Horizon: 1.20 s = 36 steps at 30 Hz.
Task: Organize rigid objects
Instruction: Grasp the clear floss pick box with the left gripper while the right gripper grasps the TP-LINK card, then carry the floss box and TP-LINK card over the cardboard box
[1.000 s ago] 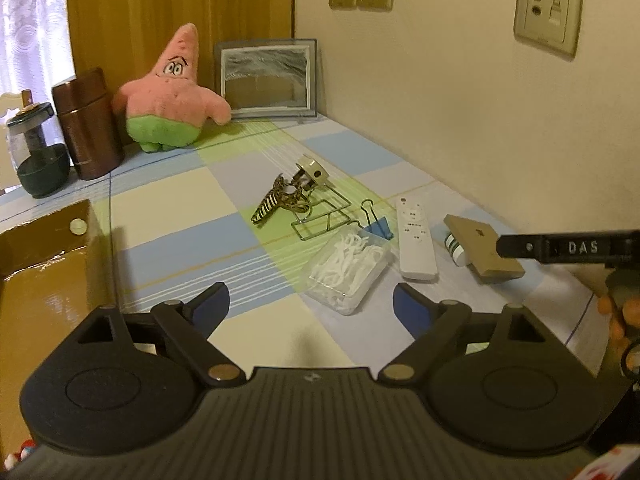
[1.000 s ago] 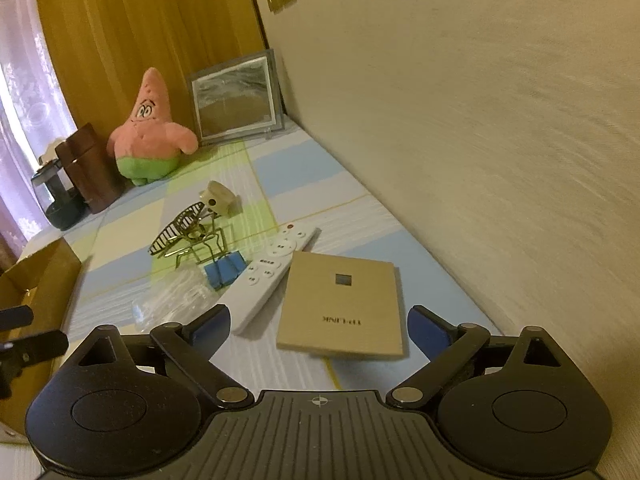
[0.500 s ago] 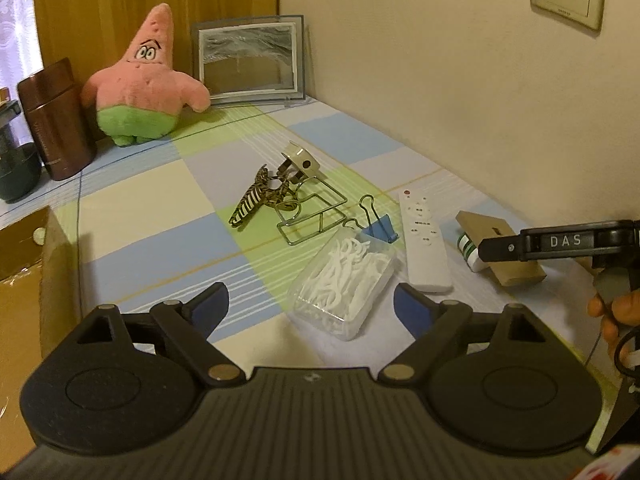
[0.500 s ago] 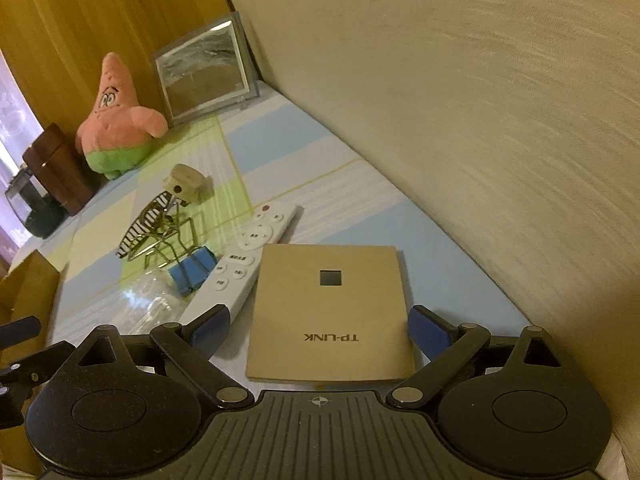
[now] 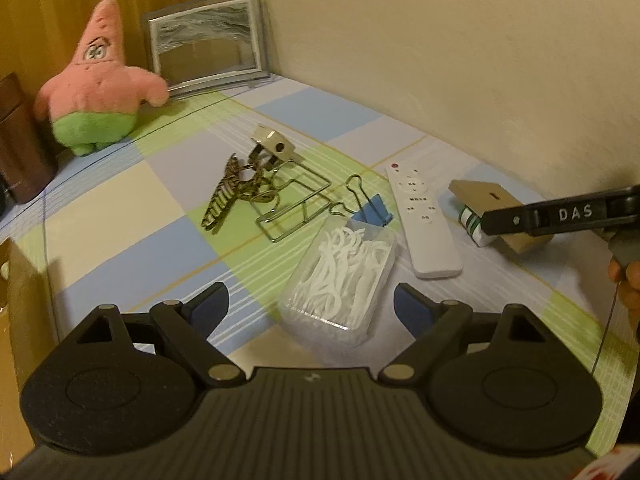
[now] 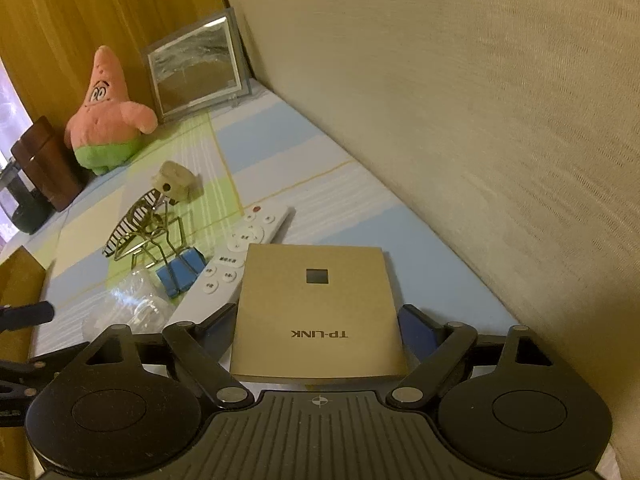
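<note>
My right gripper (image 6: 318,316) straddles a flat tan TP-LINK box (image 6: 316,300) lying by the wall. Its jaws are closing, and the blue pads stand right at the box's two sides without clearly pressing. In the left wrist view this box (image 5: 490,198) rests tilted on a small green-and-white item (image 5: 472,222), with a right gripper finger (image 5: 560,216) beside it. My left gripper (image 5: 312,308) is open, low over a clear case of white floss picks (image 5: 340,276), holding nothing. A white remote (image 5: 420,216), blue binder clip (image 5: 372,210), wire stand (image 5: 296,204) and striped hair claw (image 5: 224,196) lie nearby.
A pink star plush (image 5: 96,92), a framed picture (image 5: 206,44) and a brown canister (image 5: 18,148) stand at the back. A cardboard box (image 5: 20,320) sits at the left edge. The wall (image 6: 480,120) runs close along the right. A hand (image 5: 628,284) shows at the right.
The left gripper has come forward and down toward the floss case. The right gripper has moved in over the tan box and its jaws have narrowed around it.
</note>
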Available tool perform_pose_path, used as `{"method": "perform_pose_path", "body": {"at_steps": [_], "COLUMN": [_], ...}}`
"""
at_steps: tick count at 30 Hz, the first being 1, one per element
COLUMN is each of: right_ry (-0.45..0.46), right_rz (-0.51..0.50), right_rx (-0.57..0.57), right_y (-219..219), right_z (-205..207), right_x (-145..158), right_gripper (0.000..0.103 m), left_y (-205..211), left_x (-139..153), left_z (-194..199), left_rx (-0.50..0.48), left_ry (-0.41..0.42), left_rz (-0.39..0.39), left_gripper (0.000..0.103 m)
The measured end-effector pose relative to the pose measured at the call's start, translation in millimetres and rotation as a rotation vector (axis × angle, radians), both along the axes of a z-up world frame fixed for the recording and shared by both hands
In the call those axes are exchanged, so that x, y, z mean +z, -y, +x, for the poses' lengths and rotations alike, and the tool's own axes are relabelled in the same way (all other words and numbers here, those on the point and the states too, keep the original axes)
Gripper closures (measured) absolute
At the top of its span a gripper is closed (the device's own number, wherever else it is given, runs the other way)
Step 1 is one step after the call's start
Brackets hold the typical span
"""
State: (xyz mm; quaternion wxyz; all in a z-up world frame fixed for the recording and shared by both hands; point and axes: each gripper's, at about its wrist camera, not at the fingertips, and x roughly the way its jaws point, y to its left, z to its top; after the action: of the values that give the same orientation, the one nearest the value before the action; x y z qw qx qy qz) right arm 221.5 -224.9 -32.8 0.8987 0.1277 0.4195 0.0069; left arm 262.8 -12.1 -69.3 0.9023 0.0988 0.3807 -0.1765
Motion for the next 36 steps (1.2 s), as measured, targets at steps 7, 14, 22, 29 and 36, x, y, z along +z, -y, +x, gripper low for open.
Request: {"method": "perform_pose_path", "body": {"at_steps": [7,14,22,29,36], "right_ry": [0.043,0.048,0.066,0.103,0.119], "right_rz": [-0.019,-0.021,-0.023,-0.060,-0.102], "right_rx": [0.008,0.009,0.038,0.117,0.185], "right_y": [-5.9,-8.6,-17.7,-37.7,-56.2], "right_z": [-2.6,-2.3,-7.0,-21.5,-44.7], "right_x": [8.7,9.2,13.3,23.5,26.9], "right_gripper": [0.020,0.020,0.020,0.020,0.020], "left_y": [11.8,23.8,22.8,7.0,-6.9], "left_x": [-13.4,-21.2,-18.4,-16.3,-9.7], "left_z": [19.1,31.1,19.8,-18.3,-62.0], "left_rx": [-0.070,-0.114,-0.080,0.051,0.173], "left_ry": [-0.041,-0.070,-0.094,-0.087,-0.083], "left_rz": [0.016,0.023,-0.009,-0.055,-0.101], "left_gripper": [0.018,0.037,0.053,0.053,0.053]}}
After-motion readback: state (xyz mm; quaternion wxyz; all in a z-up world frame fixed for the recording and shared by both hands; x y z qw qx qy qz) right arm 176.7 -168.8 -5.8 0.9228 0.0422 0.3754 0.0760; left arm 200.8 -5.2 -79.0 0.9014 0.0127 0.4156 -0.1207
